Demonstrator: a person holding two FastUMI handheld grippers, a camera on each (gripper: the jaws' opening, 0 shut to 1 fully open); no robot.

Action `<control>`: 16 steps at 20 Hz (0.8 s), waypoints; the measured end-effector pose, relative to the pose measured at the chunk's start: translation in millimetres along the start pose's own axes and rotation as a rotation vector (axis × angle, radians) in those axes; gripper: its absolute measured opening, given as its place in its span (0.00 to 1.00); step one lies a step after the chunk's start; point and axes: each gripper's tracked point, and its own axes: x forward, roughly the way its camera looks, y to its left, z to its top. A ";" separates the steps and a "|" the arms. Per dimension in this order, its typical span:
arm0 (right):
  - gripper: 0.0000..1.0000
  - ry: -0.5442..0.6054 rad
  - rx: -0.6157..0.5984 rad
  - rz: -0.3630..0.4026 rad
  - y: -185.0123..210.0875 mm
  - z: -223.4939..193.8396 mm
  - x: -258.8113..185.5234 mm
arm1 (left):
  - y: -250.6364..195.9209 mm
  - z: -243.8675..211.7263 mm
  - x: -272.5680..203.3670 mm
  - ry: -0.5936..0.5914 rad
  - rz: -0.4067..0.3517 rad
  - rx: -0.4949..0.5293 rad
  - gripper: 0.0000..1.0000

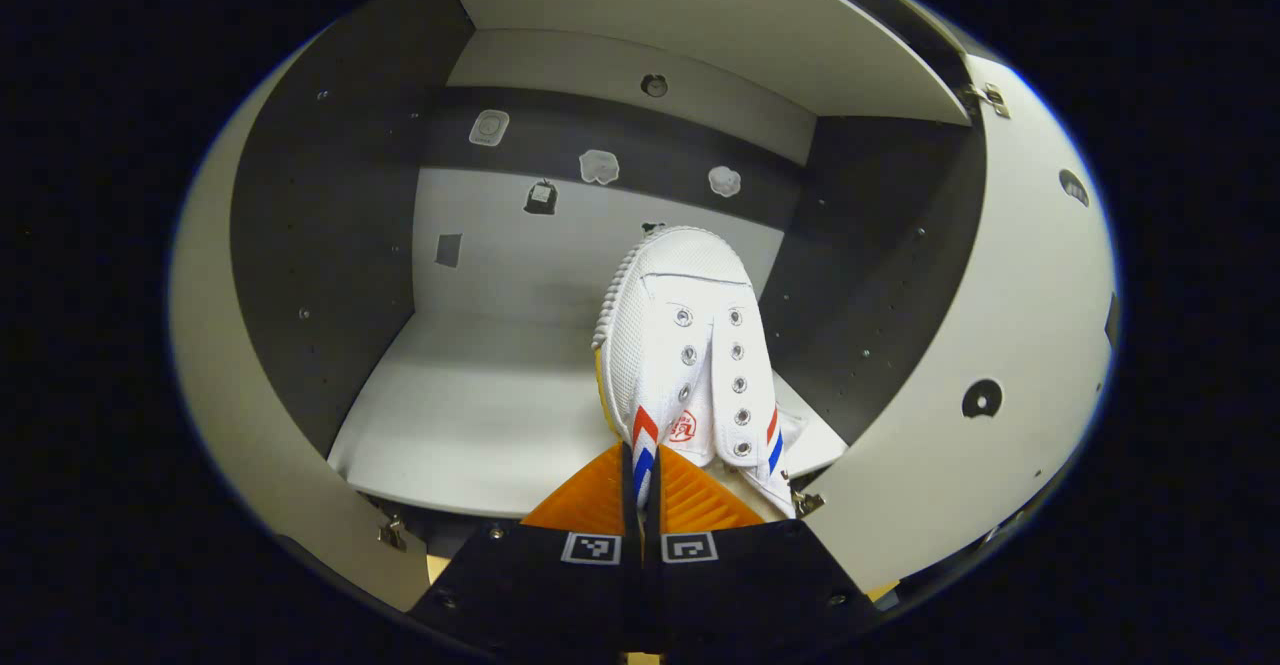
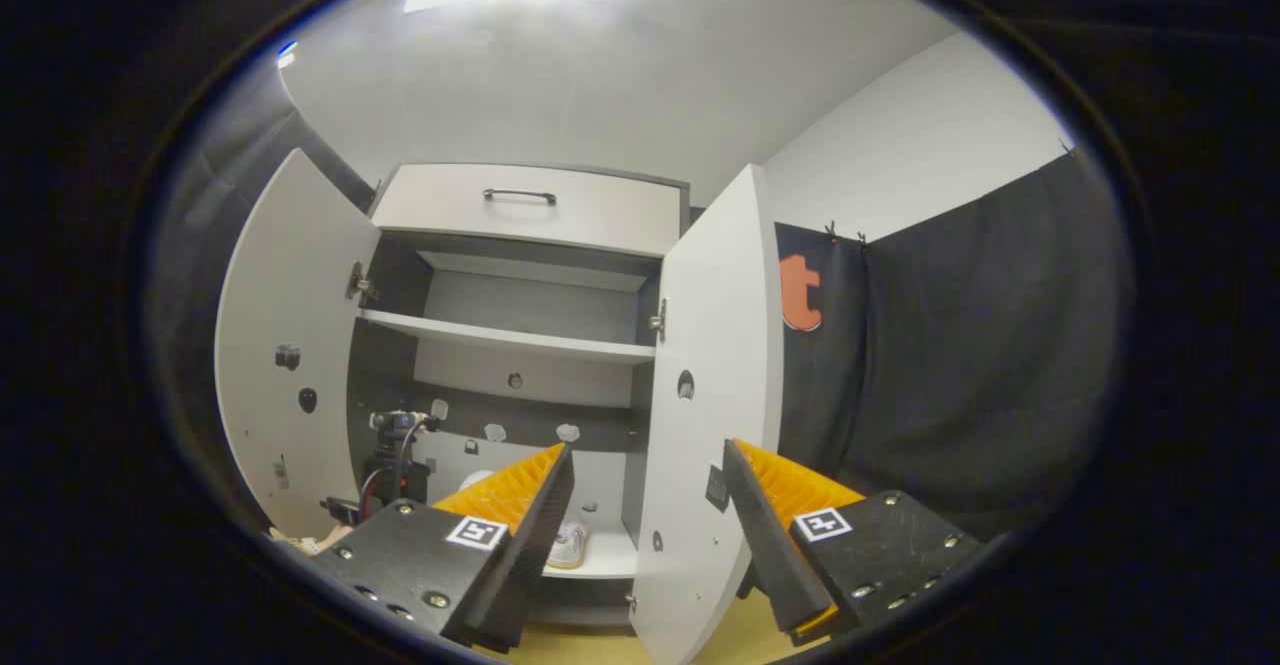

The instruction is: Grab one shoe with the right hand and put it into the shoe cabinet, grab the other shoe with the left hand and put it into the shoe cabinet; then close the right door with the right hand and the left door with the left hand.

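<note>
One shoe (image 1: pixel 690 355) is pinched at its heel by my left tool (image 1: pixel 640 490), both fingers pressed on it, toe pointing into the cabinet (image 1: pixel 330 245) over the bottom shelf (image 1: pixel 470 415) (I cannot tell if the sole touches). Both doors stand open. My right tool (image 2: pixel 648 505) hangs back, fingers apart and empty, with the right door (image 2: pixel 715 375) edge between them. Beyond, a shoe (image 2: pixel 568 543) sits on that shelf.

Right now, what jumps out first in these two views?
The white shoe, pinched at its heel by the left claw, sits toe-first on the cabinet's lower shelf. In the right gripper view both doors stand open, and the right claw gapes empty around the right door.
</note>
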 end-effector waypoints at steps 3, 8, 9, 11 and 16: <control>0.89 -0.002 0.037 0.005 -2.7 -2.0 0.0 | -1.4 -5.6 -1.3 -0.021 0.051 0.009 0.01; 0.89 -0.010 0.028 0.024 -6.6 -4.5 3.5 | -1.1 -6.4 -4.2 0.032 0.081 0.002 0.00; 0.89 -0.019 0.021 0.022 -7.7 -3.1 4.0 | -0.8 -7.0 -4.0 0.041 0.087 0.006 0.00; 0.89 -0.048 0.024 0.017 -8.5 3.3 3.1 | -0.1 -9.8 0.1 0.055 0.089 0.011 0.00; 0.89 -0.113 0.011 -0.014 -21.7 14.1 -3.3 | 7.6 -19.1 0.3 0.110 0.119 0.016 0.01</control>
